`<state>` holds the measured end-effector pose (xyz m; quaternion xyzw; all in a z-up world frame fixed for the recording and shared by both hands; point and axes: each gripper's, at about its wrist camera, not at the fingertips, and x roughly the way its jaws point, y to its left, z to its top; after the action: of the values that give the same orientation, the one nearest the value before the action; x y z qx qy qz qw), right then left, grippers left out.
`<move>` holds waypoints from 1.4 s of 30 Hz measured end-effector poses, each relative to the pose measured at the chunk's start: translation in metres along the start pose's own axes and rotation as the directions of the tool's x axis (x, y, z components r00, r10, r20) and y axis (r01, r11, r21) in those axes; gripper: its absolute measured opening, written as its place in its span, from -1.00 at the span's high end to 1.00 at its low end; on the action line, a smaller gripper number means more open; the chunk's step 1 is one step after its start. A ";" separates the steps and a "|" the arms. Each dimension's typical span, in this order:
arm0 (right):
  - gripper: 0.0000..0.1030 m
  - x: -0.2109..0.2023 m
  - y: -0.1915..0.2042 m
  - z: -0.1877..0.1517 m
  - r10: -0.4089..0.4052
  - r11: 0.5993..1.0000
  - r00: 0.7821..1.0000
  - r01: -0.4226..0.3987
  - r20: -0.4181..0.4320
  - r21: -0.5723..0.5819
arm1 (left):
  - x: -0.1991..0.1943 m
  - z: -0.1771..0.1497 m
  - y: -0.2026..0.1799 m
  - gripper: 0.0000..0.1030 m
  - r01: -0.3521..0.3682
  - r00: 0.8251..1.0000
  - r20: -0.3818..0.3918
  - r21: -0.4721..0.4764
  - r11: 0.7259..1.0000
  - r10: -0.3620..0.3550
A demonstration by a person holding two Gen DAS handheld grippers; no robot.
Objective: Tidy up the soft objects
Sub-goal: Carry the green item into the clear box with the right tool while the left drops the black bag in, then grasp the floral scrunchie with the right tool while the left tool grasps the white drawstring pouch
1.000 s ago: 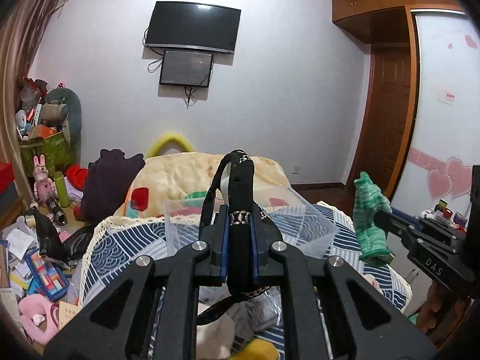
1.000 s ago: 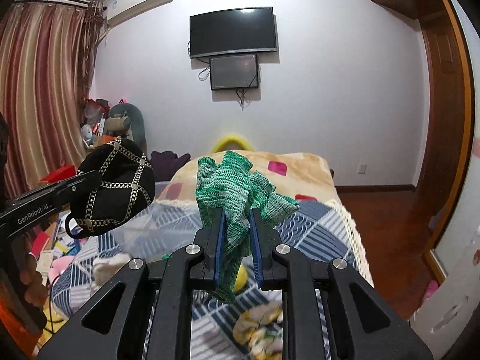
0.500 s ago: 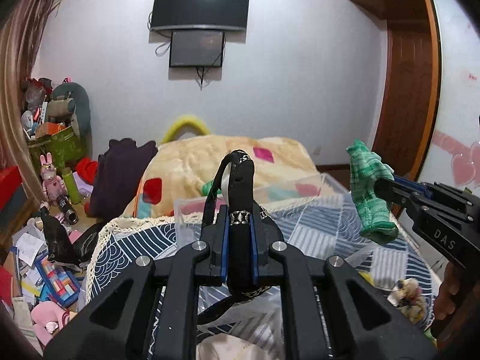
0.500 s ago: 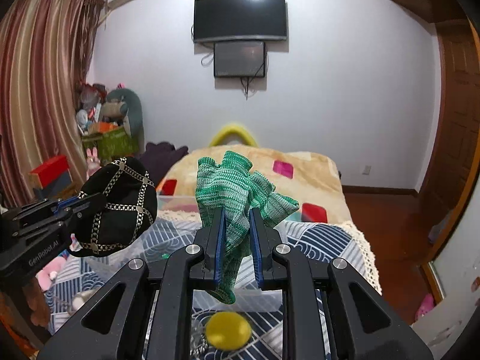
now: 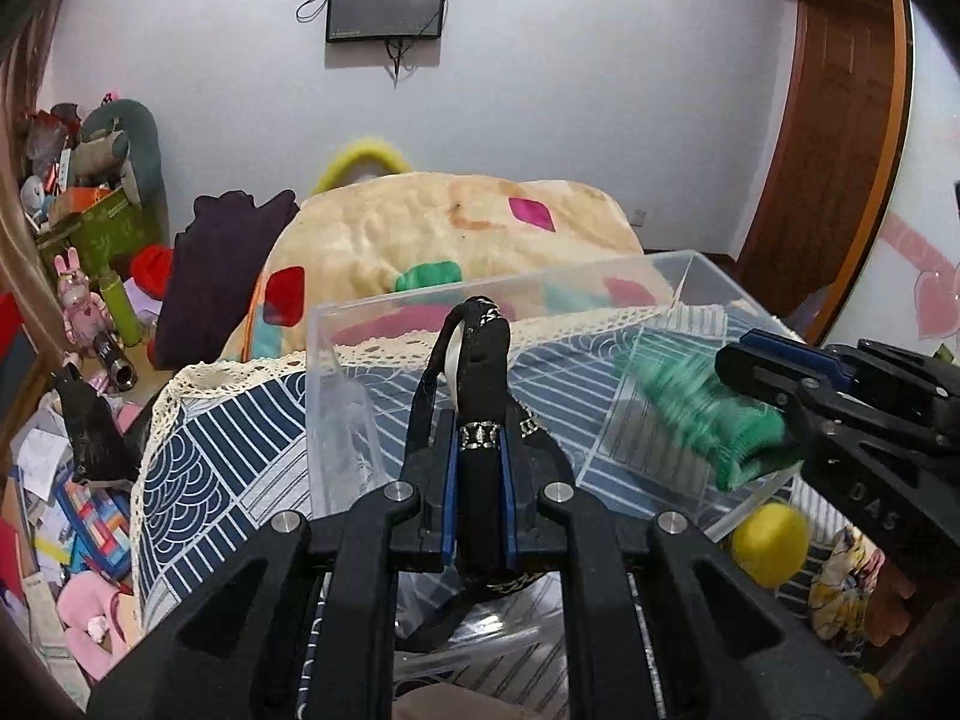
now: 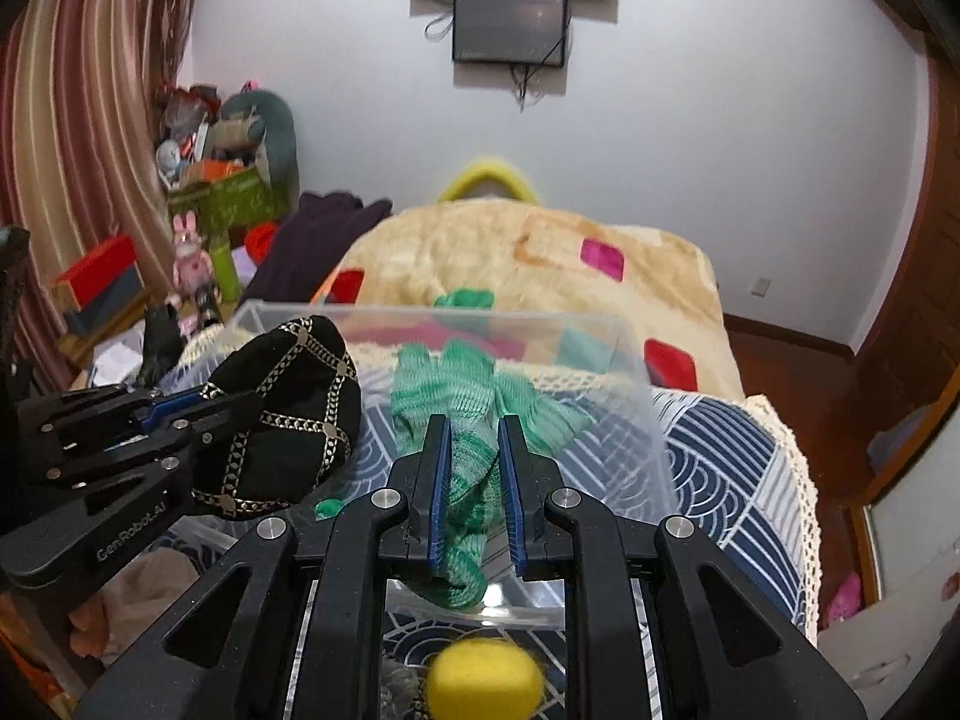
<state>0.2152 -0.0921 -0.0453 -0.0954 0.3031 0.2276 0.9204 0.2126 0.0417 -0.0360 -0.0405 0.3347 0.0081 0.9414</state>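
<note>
My left gripper (image 5: 480, 450) is shut on a black cap with gold chain trim (image 5: 480, 360), held over the near left part of a clear plastic bin (image 5: 480, 294). The cap also shows in the right wrist view (image 6: 282, 414). My right gripper (image 6: 474, 450) has its jaws spread a little, with a green knitted cloth (image 6: 468, 414) between them, over the bin's right side (image 6: 636, 354). The cloth looks blurred in the left wrist view (image 5: 702, 414).
The bin stands on a blue-and-white patterned bedspread (image 5: 216, 450). A yellow ball (image 6: 483, 681) lies in front of the bin, with a floral cloth (image 5: 846, 588) beside it. A beige blanket (image 5: 444, 228) lies behind. Toys and boxes clutter the floor on the left (image 5: 66, 480).
Both grippers have moved forward and tilted down over the clear bin. The right gripper's jaws have widened around the green cloth. The left stays shut on the cap.
</note>
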 end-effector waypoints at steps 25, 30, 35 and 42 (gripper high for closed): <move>0.19 -0.058 -0.001 -0.003 0.015 1.000 0.993 -0.012 0.117 -0.024 | -0.069 -0.016 -0.007 -0.05 -0.016 0.996 0.090 0.081 0.997 0.008; -0.10 -0.082 -0.002 -0.008 0.022 1.000 0.986 -0.020 0.167 -0.012 | -0.095 -0.021 -0.010 -0.35 -0.024 0.990 0.137 0.083 0.996 0.012; -0.20 -0.102 -0.004 -0.016 0.019 1.000 0.978 -0.019 0.207 -0.004 | -0.113 -0.034 -0.008 -0.53 -0.033 0.988 0.153 0.093 0.995 0.018; -0.29 -0.114 -0.009 -0.039 -0.016 1.000 0.975 0.014 0.221 0.010 | -0.118 -0.062 -0.004 -0.71 -0.063 0.990 0.129 0.116 0.991 0.048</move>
<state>0.1183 -0.1533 -0.0077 -0.0678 0.1991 0.2284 0.9506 0.0824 0.0341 -0.0092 0.0260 0.2755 0.0168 0.9608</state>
